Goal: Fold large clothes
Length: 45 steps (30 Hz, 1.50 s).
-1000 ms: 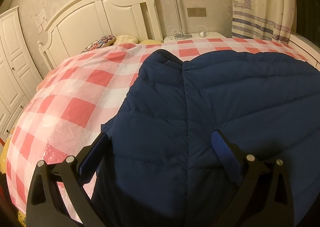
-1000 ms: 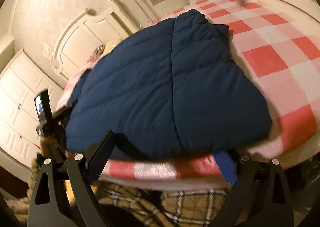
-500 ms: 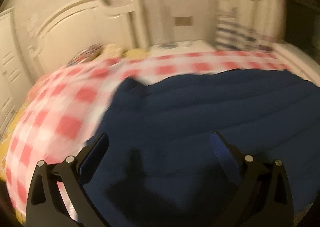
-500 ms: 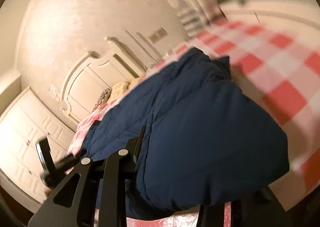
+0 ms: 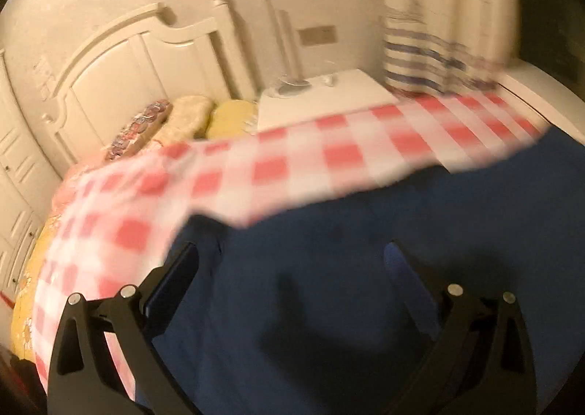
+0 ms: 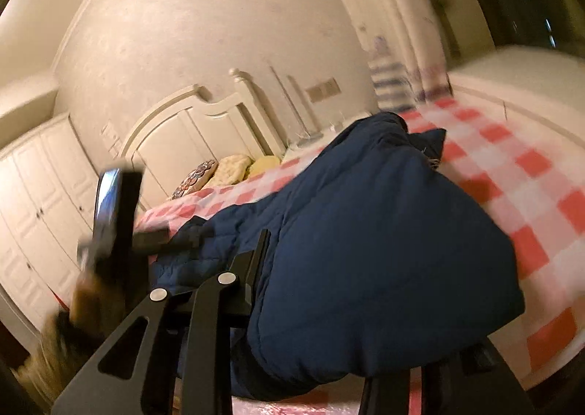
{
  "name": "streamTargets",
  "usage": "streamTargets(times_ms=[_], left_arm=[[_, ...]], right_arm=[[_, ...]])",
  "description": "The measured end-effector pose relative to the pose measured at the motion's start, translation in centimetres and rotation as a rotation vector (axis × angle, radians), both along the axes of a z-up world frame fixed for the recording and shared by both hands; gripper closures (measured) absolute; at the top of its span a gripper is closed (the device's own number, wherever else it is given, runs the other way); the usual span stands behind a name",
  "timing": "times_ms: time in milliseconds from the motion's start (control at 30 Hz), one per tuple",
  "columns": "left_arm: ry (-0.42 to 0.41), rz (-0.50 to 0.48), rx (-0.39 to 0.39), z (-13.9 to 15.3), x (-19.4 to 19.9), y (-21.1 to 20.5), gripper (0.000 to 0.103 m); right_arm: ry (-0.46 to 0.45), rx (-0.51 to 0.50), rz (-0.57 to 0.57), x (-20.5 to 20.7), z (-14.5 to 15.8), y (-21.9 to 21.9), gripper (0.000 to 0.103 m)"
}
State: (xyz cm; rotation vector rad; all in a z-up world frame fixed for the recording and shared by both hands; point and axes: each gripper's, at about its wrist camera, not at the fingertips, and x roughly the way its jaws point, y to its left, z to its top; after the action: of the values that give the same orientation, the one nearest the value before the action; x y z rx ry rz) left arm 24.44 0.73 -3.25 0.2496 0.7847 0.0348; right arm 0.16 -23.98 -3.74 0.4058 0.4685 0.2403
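Observation:
A dark blue quilted jacket (image 6: pixel 384 232) lies on the bed's red-and-white checked cover (image 6: pixel 512 166). My right gripper (image 6: pixel 347 309) is shut on the jacket's near hem, which bulges up between its jaws and hides the right finger. Its left finger (image 6: pixel 252 261) shows against the fabric. In the left wrist view the jacket (image 5: pixel 365 268) fills the lower half, and my left gripper (image 5: pixel 292 268) hangs over it, open, both fingers wide apart. From the right wrist view the left gripper (image 6: pixel 182 237) sits at the jacket's left corner. Whether it touches the fabric is unclear.
A white headboard (image 5: pixel 146 78) and pillows (image 5: pixel 190 115) stand at the far end. A white nightstand (image 5: pixel 329 97) with a lamp sits beside a striped curtain (image 5: pixel 438 60). White wardrobe doors (image 6: pixel 36 203) line the left. A person's sleeve (image 6: pixel 84 305) shows low left.
The right gripper closed on the jacket's near hem and lifted it, so the hem now bulges upward. The left gripper rose and swung across the jacket, staying wide apart. Both views tilted up.

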Motion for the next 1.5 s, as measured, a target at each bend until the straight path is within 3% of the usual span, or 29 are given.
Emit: streamTargets(times_ms=[67,133,200,233,333,400,500,567,633,700,800,833,933,1033,1133,1200,1267,1367,1500], left_arm=[[0.077,0.004,0.001,-1.5,3.9,-0.5,0.002],[0.126,-0.030,0.016,-3.8,5.4,-1.7,0.002],[0.191,-0.072,0.099,-6.8,5.9,-2.9,0.002],[0.184,-0.080,0.127,-7.5,5.7,-3.1,0.002],[0.156,-0.053,0.038,-6.1,4.2,-1.3,0.004],[0.065,-0.048,-0.037,-3.4,0.7,0.9,0.005],[-0.042,-0.091,-0.086,-1.4,-6.2,3.2,0.003],[-0.025,-0.172,-0.098,-2.9,-11.4,4.4,0.002],[0.049,-0.236,-0.035,-5.9,-15.0,4.4,0.002],[0.017,-0.249,-0.029,-6.8,-17.8,5.8,0.002],[-0.077,-0.233,-0.164,-4.0,-21.4,10.9,0.002],[-0.155,-0.152,-0.222,-2.2,-22.3,14.0,0.002],[-0.237,0.035,-0.376,0.9,-22.8,21.2,0.002],[-0.198,0.096,-0.556,1.8,-21.7,26.7,0.003],[-0.087,0.033,-0.717,0.5,-19.6,28.5,0.003],[-0.010,0.008,-0.810,-1.1,-18.0,28.8,0.003],[0.059,-0.044,-0.890,-2.4,-16.3,28.2,0.003],[0.128,-0.110,-0.918,-2.9,-13.9,26.5,0.003],[0.199,-0.171,-0.815,-2.8,-9.5,23.4,0.003]], right_arm=[[-0.033,-0.064,0.019,-0.5,1.1,1.5,0.065],[-0.055,-0.126,0.039,-0.9,1.9,2.7,0.065],[-0.066,-0.163,0.052,-0.9,2.5,3.5,0.065],[-0.067,-0.179,0.056,-0.8,2.7,3.8,0.065],[-0.057,-0.193,0.062,-0.1,3.0,3.9,0.065],[-0.060,-0.207,0.068,0.1,3.2,4.0,0.065],[-0.077,-0.242,0.080,0.3,3.7,4.9,0.065],[-0.092,-0.267,0.095,0.7,4.1,6.0,0.065],[-0.112,-0.302,0.121,1.2,5.0,7.7,0.065],[-0.132,-0.332,0.155,1.7,5.8,9.7,0.065],[-0.166,-0.404,0.210,2.2,6.7,13.5,0.065],[-0.187,-0.456,0.235,2.3,6.8,15.5,0.065],[-0.221,-0.600,0.307,2.3,6.3,21.5,0.065],[-0.237,-0.753,0.388,2.6,4.2,27.5,0.065],[-0.241,-1.076,0.548,1.6,-2.4,35.3,0.064],[-0.310,-1.275,0.558,0.4,-6.2,38.0,0.063],[-0.357,-1.358,0.535,-0.3,-7.8,38.7,0.063],[-0.347,-1.315,0.538,0.0,-7.2,37.8,0.063],[-0.390,-1.321,0.536,-0.4,-7.3,37.3,0.063]])
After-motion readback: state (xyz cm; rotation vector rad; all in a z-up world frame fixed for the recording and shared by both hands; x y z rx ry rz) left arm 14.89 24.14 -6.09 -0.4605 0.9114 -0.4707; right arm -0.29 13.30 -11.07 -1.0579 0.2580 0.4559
